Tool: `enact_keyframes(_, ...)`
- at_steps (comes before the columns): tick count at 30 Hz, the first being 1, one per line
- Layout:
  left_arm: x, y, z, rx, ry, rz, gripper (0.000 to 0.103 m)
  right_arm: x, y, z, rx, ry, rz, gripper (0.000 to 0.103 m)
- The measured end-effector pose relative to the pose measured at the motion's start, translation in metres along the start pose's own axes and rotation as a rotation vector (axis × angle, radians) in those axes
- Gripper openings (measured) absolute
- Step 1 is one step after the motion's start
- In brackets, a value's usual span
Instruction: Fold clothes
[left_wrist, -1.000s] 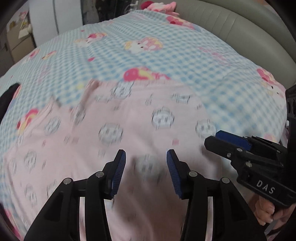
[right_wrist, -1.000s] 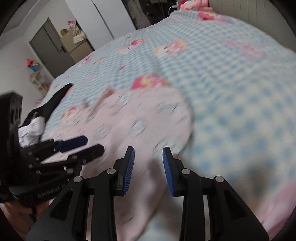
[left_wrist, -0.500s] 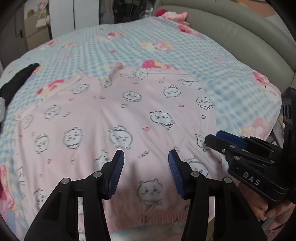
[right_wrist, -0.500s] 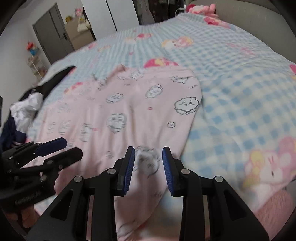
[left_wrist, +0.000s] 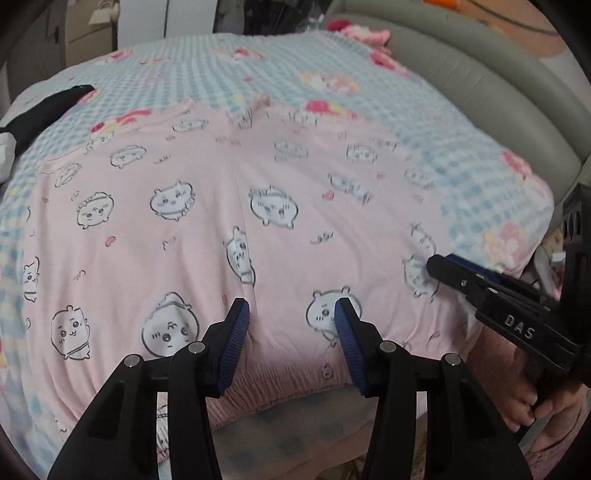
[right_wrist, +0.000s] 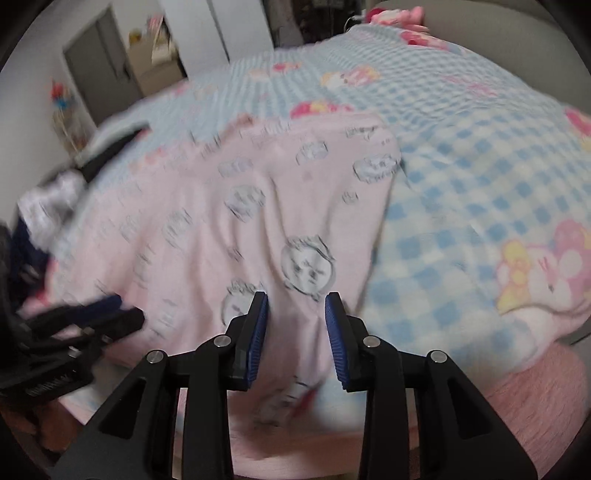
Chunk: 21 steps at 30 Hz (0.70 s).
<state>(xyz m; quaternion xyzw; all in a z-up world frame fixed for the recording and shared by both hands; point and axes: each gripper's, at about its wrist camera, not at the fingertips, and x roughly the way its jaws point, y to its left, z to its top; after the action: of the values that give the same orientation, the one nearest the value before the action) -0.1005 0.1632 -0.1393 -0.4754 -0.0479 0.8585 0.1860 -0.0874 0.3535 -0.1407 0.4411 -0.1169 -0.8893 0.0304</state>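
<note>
Pink cartoon-print pyjama garment (left_wrist: 280, 221) now lies flatter, its hem nearer beneath both spread, empty grippers, left gripper (left_wrist: 291, 332) and right gripper (right_wrist: 296, 328).

A pale pink soft-knit garment (left_wrist: 280, 229) printed with small white cartoon animal faces outlined in black and tiny pink hearts lies spread flat and open on the bed. Its gathered elastic waistband (left_wrist: 280, 391) runs along the near edge and hangs slightly over the bed's side. A straight seam runs up the middle of the cloth. The far edge is uneven, with a small raised peak near the centre. Gentle creases cross its right part (right_wrist: 295, 236), whose right edge lies straight.
</note>
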Motion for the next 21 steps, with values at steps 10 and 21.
enact_keyframes(10, -0.007, 0.017, -0.007, -0.041, 0.026, 0.02, 0.049, 0.012, 0.01, -0.009, -0.084, 0.058, -0.045, 0.036)
enact_keyframes(21, -0.01, 0.058, -0.018, -0.115, 0.062, 0.044, 0.05, 0.008, 0.045, -0.008, -0.18, 0.049, -0.014, 0.039)
